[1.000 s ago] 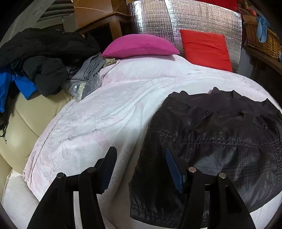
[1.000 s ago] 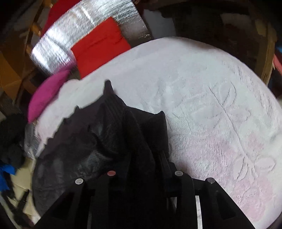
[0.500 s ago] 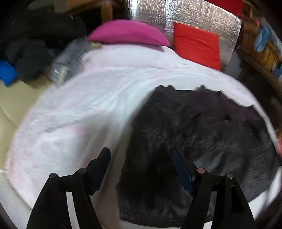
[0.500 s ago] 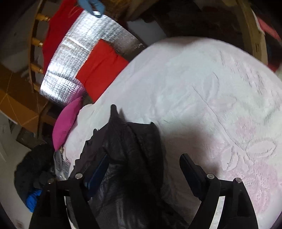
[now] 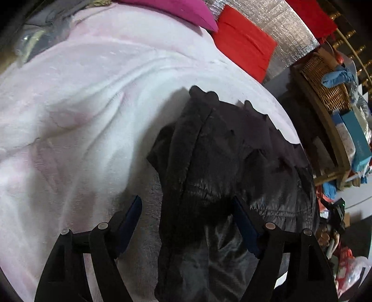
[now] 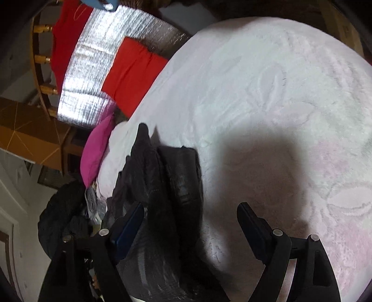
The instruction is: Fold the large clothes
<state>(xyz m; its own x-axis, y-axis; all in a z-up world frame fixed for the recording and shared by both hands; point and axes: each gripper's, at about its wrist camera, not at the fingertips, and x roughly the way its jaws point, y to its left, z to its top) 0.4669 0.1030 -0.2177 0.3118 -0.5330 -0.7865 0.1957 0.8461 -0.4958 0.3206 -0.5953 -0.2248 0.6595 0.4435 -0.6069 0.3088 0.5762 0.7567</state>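
A black quilted garment (image 5: 232,167) lies on a pale pink blanket (image 5: 81,104), partly folded, with a thick fold along its left side. My left gripper (image 5: 186,220) is open just above the garment's near left edge, which passes between the fingers without being clamped. In the right wrist view the same garment (image 6: 167,185) lies bunched at lower left. My right gripper (image 6: 189,223) is open and empty over the garment's right edge and the blanket (image 6: 267,104).
A magenta pillow (image 5: 181,9), a red cushion (image 5: 244,48) and a silver foil panel (image 5: 286,30) sit at the head of the bed. A wicker basket and cluttered shelves (image 5: 330,93) stand at right. Dark clothes (image 6: 62,213) are piled beyond the bed's left side.
My right gripper has opened and let go of the garment, then drawn back. My left gripper has moved in over the garment's left edge, and the garment now lies more bunched.
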